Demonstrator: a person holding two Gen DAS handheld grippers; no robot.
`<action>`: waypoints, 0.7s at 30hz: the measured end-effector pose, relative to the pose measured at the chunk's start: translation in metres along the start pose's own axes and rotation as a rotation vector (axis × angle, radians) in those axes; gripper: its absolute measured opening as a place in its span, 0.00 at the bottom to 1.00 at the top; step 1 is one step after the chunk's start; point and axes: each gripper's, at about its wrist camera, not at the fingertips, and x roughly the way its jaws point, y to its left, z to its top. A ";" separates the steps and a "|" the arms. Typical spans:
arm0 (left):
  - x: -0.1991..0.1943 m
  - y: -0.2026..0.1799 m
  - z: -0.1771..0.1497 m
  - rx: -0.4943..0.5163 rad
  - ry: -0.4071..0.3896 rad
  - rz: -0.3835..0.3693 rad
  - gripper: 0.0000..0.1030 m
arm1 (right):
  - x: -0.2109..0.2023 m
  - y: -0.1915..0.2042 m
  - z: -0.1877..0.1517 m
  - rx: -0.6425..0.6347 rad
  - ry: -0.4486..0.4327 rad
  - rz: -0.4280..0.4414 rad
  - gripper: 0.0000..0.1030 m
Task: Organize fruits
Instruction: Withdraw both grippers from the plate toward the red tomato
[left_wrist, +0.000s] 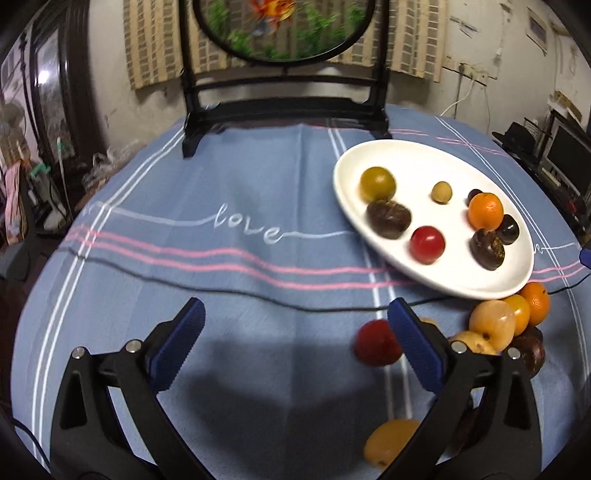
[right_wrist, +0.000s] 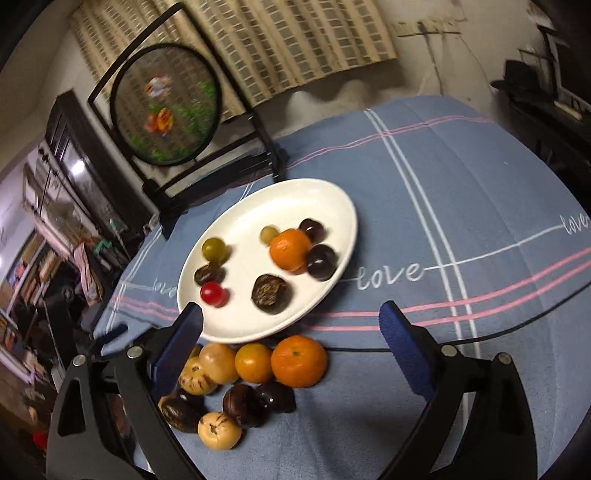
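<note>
both tools are spread wide and empty: the right tool (right_wrist: 291, 332) hovers directly over the loose fruit pile (right_wrist: 240, 380) on the table, the left tool (left_wrist: 295, 325) beside it. just beyond lies the white plate (right_wrist: 317, 192), apparently holding eight fruits.

The plate (right_wrist: 332, 206) looks like glazed white ceramic, smooth and glossy. The tablecloth (left_wrist: 229, 280) is matt woven blue cloth with stitched white lettering. Each tool, left (left_wrist: 295, 328) and right (right_wrist: 291, 328), has matt black plastic arms, ribbed blue pads (left_wrist: 413, 339) and shiny metal pins. The red tomato (left_wrist: 427, 244) is smooth and shiny; the tangerine (right_wrist: 299, 361) is dimpled; the dark nut (right_wrist: 271, 293) is wrinkled and rough.
</note>
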 end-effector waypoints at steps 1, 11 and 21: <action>0.001 0.004 0.000 -0.019 0.010 -0.015 0.98 | -0.001 -0.002 0.000 0.013 0.000 0.007 0.94; 0.008 -0.007 -0.003 0.015 0.059 -0.083 0.98 | -0.002 -0.007 0.000 0.046 0.013 0.017 0.97; 0.012 0.009 0.002 -0.018 0.056 0.018 0.98 | -0.006 -0.012 0.002 0.056 -0.003 0.008 0.97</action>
